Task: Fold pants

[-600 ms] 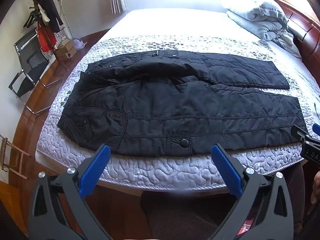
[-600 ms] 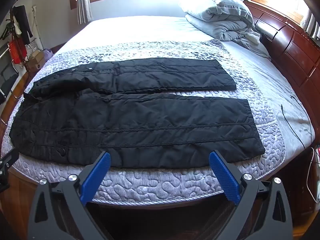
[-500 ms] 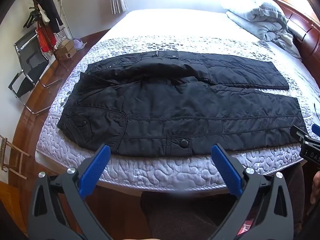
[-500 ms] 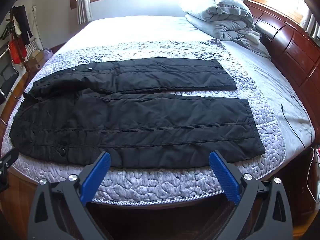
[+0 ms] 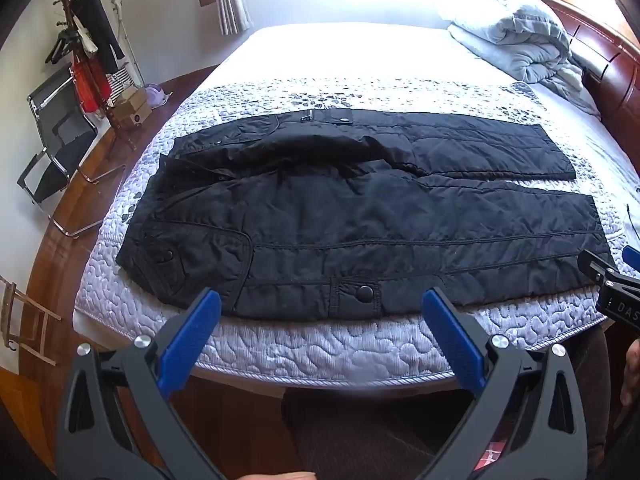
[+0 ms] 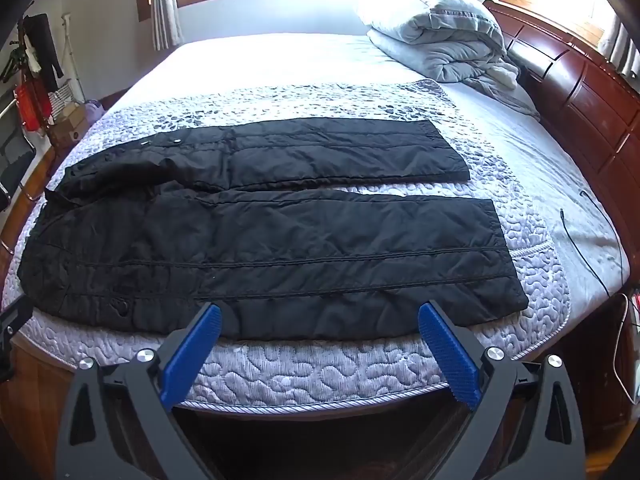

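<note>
Black quilted pants (image 5: 360, 220) (image 6: 260, 240) lie spread flat across the near part of the bed, waistband to the left and both legs running to the right, a gap between the leg ends. My left gripper (image 5: 322, 308) hovers above the bed's near edge in front of the waist and thigh part, jaws wide open with nothing between them. My right gripper (image 6: 320, 320) hangs open over the near edge in front of the near leg, also empty. The right gripper's tip shows at the right edge of the left wrist view.
The quilted mattress cover (image 6: 320, 376) ends in a corded edge just under both grippers. A folded grey duvet (image 6: 440, 44) lies at the far right by the wooden headboard (image 6: 580, 92). A cable (image 6: 588, 236) runs along the right side. A chair (image 5: 56, 148) and coat rack (image 5: 84, 48) stand on the left.
</note>
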`<move>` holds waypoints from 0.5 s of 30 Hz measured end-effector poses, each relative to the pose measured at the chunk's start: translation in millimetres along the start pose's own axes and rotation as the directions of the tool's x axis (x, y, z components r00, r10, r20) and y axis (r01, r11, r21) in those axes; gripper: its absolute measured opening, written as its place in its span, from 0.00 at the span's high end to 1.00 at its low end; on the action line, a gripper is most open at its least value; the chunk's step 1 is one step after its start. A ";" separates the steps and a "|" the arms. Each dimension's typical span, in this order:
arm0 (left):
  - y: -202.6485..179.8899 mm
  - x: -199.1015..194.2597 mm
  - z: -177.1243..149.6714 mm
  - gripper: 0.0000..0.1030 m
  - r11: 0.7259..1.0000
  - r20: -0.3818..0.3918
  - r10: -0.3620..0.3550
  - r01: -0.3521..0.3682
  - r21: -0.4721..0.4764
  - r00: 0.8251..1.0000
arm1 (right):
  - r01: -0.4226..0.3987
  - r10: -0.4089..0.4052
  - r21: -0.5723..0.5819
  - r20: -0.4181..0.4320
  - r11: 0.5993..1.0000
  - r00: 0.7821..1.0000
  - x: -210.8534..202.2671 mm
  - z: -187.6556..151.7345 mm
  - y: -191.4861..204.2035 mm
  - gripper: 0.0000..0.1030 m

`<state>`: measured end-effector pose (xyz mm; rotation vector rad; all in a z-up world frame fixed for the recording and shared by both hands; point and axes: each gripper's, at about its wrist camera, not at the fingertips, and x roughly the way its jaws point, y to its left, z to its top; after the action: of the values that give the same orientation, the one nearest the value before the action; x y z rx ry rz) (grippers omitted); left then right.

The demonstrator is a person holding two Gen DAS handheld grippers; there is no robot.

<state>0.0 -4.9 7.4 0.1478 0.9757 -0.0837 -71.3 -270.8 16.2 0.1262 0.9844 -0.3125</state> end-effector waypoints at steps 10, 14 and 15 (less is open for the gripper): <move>-0.1 -0.1 -0.1 0.02 1.000 0.002 0.003 -0.003 0.000 1.000 | -0.001 0.001 0.003 0.001 1.000 1.000 -0.2 -0.3 -1.3 0.03; 0.2 -0.2 0.1 0.02 1.000 0.002 0.004 -0.004 0.000 1.000 | -0.001 0.001 0.002 0.000 1.000 1.000 -0.1 -0.2 -1.5 0.03; 0.3 -0.5 0.1 0.02 1.000 0.002 0.003 -0.003 0.000 1.000 | 0.000 0.000 0.002 0.000 1.000 1.000 0.0 -0.5 -1.8 0.03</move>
<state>-0.2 -4.6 7.9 0.1494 0.9733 -0.0808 -72.3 -272.4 15.9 0.1282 0.9840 -0.3133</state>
